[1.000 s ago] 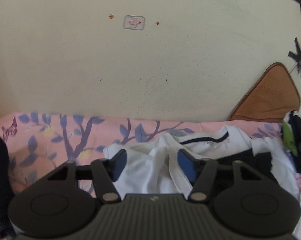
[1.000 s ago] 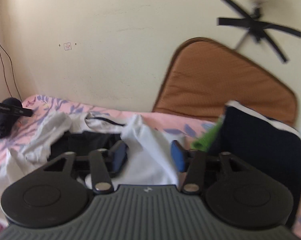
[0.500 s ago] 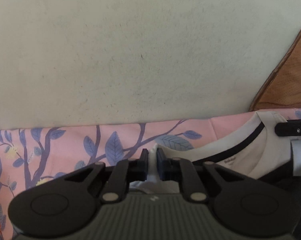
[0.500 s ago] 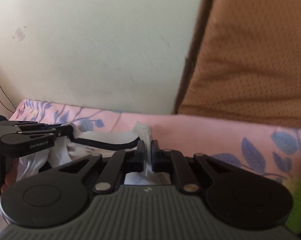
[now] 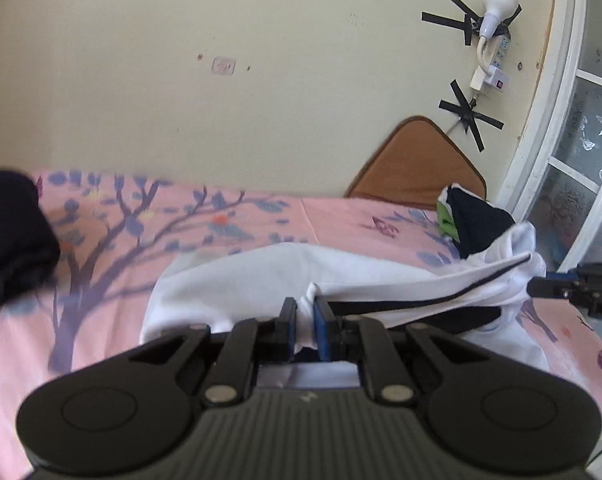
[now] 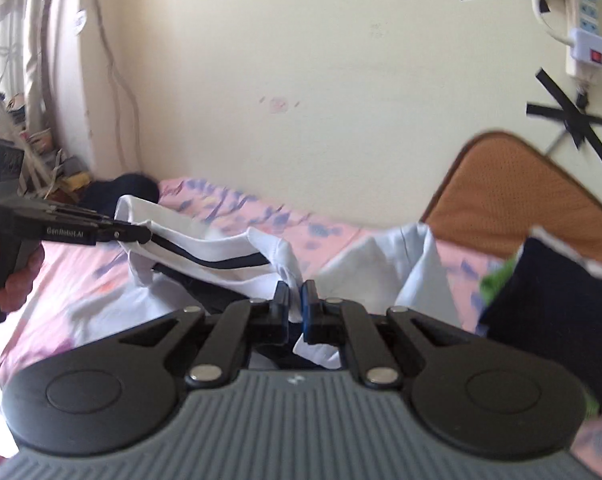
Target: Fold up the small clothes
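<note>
Left wrist view: left gripper [image 5: 305, 330], jaws clamped on a bunched corner of the white cotton shirt with a dark stripe [image 5: 285, 276]. The shirt is stretched from centre toward 3 o'clock, where the right gripper [image 5: 535, 285] pinches its far end, likely to hold the edge taut for folding. It lies over the pink floral bedsheet [image 5: 133, 236]. Brown mesh cushion [image 5: 417, 164] leans against the wall at 1 o'clock.

Right wrist view: right gripper, jaws clamped on white cloth. Striped edge runs toward 9 o'clock to the left gripper's closed tips. Folded dark garment [image 6: 549, 292] at 3 o'clock, seemingly set aside.

Black gripper [image 5: 305, 326], blue pads [image 5: 320, 330]
</note>
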The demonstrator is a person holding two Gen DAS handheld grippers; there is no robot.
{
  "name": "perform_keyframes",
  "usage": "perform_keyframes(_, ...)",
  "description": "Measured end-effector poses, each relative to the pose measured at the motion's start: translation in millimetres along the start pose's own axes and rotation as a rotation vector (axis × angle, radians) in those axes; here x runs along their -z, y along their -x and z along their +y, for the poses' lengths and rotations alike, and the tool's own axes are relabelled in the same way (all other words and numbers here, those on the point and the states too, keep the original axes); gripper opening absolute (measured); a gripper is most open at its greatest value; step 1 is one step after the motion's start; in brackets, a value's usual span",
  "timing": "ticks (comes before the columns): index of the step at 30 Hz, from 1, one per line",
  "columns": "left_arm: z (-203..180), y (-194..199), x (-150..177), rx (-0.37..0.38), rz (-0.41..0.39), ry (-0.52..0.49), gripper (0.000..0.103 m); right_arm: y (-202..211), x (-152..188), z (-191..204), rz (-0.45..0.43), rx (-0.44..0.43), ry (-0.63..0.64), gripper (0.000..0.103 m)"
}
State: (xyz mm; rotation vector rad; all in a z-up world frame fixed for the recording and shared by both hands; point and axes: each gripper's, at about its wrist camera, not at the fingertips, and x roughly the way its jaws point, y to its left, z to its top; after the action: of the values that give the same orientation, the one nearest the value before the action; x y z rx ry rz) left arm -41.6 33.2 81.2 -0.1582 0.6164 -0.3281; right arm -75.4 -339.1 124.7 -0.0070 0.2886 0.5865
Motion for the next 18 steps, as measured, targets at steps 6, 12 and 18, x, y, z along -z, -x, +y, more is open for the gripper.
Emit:
perform_keyframes(6, 7.4, 14.7, 52.6, -0.04, 0.1, 0.055, 0.016, -10.6, 94.5, 24.1, 0.11, 0.09, -0.132, 0.017)
perform_keyframes(12, 36.4, 74.0, 18.0, -0.108, -0.125, 0.071, 0.055, 49.2, 66.7, 9.4, -0.119, 0.139, -0.182, 0.052)
perform_keyframes(18, 88.6, 7.3, -27.9, -0.135, -0.049, 0.176, 0.055, 18.2, 36.4, -52.3, -0.171, 0.26, -0.335, 0.074)
